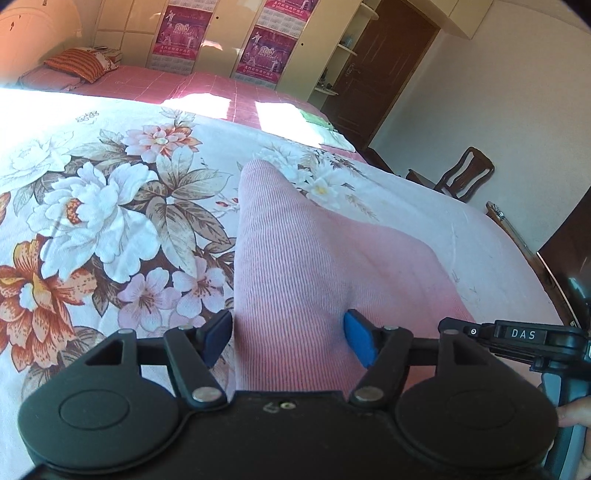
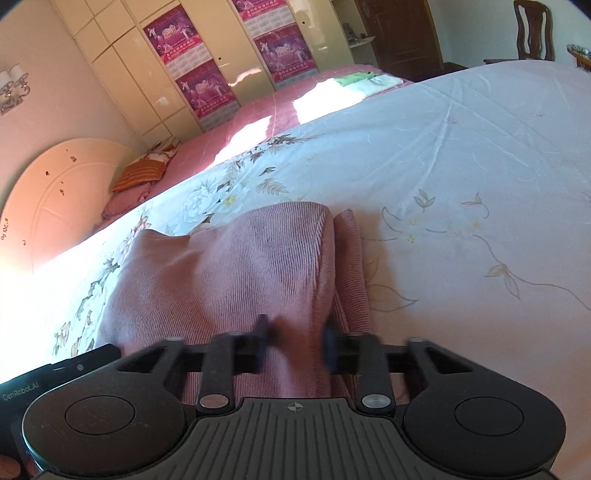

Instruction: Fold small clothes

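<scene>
Left wrist view: a pink ribbed garment (image 1: 295, 266) lies on the flowered bedspread (image 1: 110, 206), running from the pillow (image 1: 79, 64) end toward the camera. The left gripper (image 1: 288, 336) stands spread astride it.

Right wrist view: the right gripper (image 2: 297, 343) pinches a fold of garment (image 2: 240, 266). Soft, light and limp, it is best held at its edges.

"DAS" stands on a black gripper (image 1: 524, 335) beside the bed's right edge, "GenRobot.AI" on another gripper's body (image 2: 22, 391), and "2019" on a wardrobe poster (image 1: 181, 31).
</scene>
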`<state>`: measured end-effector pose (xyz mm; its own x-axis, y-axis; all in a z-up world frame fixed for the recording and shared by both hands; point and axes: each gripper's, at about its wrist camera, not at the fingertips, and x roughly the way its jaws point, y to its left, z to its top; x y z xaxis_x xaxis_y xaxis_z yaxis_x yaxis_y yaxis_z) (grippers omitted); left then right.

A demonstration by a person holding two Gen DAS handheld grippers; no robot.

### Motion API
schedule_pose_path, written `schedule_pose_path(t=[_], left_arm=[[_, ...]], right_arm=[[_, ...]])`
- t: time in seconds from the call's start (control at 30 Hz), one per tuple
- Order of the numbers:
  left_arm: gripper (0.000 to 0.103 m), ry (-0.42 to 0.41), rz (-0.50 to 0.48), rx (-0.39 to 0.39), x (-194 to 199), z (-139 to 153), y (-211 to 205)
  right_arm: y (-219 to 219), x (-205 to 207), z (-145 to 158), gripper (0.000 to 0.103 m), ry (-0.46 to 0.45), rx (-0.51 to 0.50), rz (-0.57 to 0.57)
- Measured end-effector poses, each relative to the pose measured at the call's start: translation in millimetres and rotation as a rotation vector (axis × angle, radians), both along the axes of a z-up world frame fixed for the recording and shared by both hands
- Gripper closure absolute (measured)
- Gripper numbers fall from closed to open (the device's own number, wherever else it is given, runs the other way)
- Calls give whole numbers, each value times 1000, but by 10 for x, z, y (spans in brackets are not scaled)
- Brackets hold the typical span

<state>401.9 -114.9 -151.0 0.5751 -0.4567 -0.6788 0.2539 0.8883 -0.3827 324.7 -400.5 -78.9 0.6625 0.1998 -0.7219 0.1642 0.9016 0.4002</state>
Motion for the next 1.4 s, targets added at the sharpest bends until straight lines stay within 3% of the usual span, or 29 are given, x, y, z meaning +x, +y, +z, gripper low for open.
schedule_pose_path(t=[0.17, 0.3, 0.43, 0.5, 0.57, 0.6, 0.83, 0.9, 0.97, 1.07, 1.13, 1.2, 1.27, 1.4], left_arm=[[38, -26, -18, -11, -69, 82, -5], [33, 11, -18, 21, -21, -57, -72], [38, -1, -8, -11, -43, 61, -4], [39, -31, 1, -17, -19, 163, 7], [39, -33, 7, -26, 73, 212, -3], [39, -27, 15, -27, 150, 220, -18], [38, 34, 48, -23, 540, 44, -92], [38, 31, 58, -15, 575, 16, -115], [39, 30, 59, -23, 566, 33, -137], [36, 7, 48, 13, 543, -1, -192], [32, 39, 51, 18, 578, -104, -196], [31, 48, 62, 9, 583, -86, -175], [31, 14, 50, 56, 540, -13, -216], [34, 9, 43, 78, 459, 92, -238]], right_arm=[[-61, -240, 128, 96, -104, -68, -32], [-32, -211, -79, 96, -41, -109, -27], [-26, -192, 86, 94, -72, -111, -21], [-5, -141, 151, 90, -96, -112, 0], [-30, 3, 127, 67, -81, -74, -5], [-45, 77, 107, 64, -77, -52, -18], [-160, 466, -44, 66, -42, -34, -44], [-157, 462, -25, 86, -66, -59, -53], [-132, 390, 42, 93, -112, -122, -67], [-133, 359, -110, 93, -74, -201, -69], [-132, 345, -184, 93, -73, -219, -58], [-143, 333, -128, 92, -81, -218, -67], [-148, 276, -24, 80, -98, -230, -88], [-63, 92, 207, 76, -167, -251, -68]])
